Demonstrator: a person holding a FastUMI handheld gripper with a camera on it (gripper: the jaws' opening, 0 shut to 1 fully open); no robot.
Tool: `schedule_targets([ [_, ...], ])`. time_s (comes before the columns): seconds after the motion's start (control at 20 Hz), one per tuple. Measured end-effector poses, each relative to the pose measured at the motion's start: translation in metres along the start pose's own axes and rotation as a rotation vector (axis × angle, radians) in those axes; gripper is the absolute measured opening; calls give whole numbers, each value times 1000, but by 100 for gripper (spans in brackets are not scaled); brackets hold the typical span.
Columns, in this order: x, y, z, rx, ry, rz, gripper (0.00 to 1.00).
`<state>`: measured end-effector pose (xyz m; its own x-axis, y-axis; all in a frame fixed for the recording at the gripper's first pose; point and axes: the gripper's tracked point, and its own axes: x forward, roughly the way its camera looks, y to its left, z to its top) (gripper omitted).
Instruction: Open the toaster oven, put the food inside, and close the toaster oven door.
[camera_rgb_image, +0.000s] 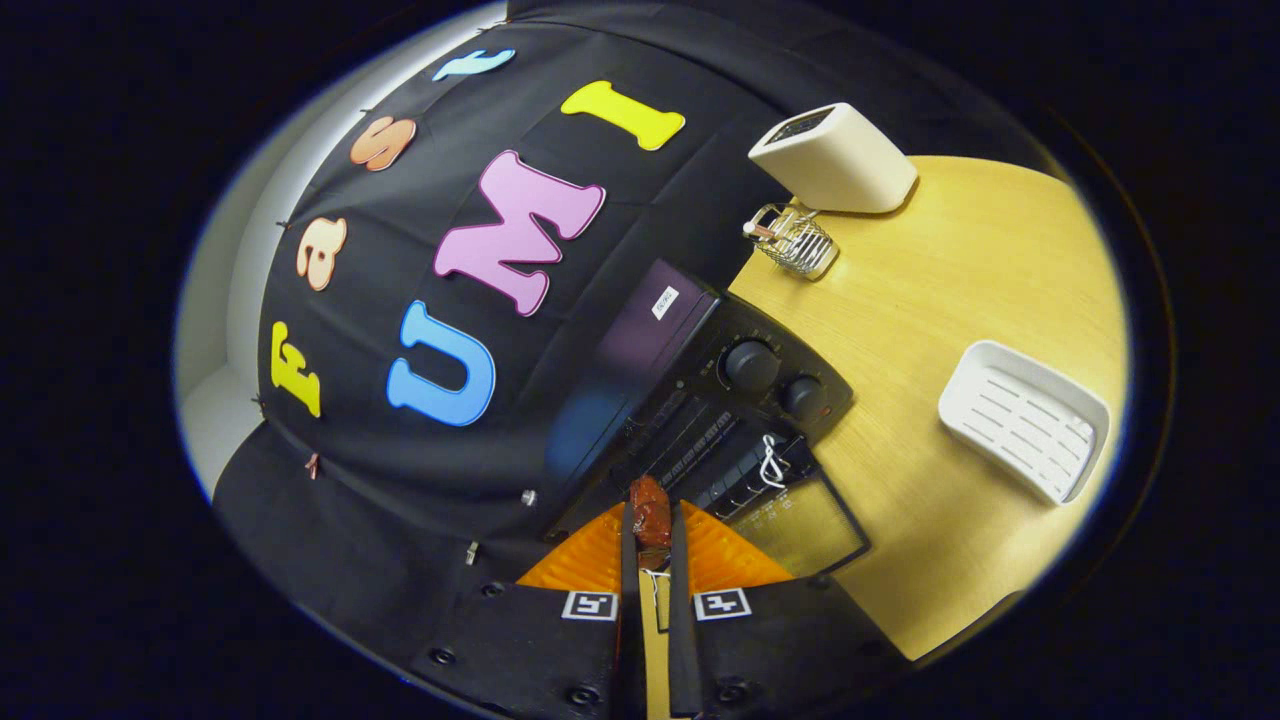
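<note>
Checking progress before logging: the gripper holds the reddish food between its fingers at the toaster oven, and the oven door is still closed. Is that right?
Not quite. The gripper view shows the oven door open, folded down in front of the toaster oven. The rest holds: the gripper is shut on the reddish food at the oven's mouth.

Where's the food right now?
In the gripper view, the food is pinched between the tongs, right at the toaster oven opening above its lowered door.
</note>
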<state>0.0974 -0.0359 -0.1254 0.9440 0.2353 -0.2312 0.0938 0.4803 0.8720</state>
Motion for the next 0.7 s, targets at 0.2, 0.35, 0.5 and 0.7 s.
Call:
schedule_targets([
  [0.2,44,-6,-10,50,-63,-29,13],
  [0.35,71,-12,-15,86,-100,-52,13],
  [0.5,90,-16,-24,100,-117,-70,13],
  [0.7,111,-25,-33,87,-137,-112,13],
])
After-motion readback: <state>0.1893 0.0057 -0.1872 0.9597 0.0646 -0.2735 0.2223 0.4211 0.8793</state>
